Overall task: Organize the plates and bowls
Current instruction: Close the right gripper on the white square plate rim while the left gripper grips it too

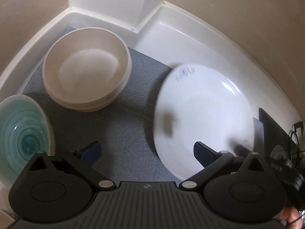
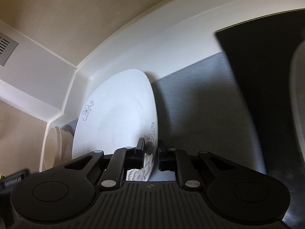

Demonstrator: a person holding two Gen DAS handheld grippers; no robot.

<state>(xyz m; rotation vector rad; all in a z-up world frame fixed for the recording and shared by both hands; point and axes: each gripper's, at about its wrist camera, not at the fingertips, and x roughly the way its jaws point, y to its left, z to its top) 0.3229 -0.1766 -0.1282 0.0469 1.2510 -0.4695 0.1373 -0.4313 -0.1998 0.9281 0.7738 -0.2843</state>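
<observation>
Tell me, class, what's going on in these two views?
A person is sorting dishes with handheld tongs on a grey mat in a white corner. The right tongs are clamped on the near rim of a white floral plate. The left tongs hang open over the mat, holding nothing. A stack of cream bowls sits in the corner, and a teal bowl stands at the left edge.
</observation>
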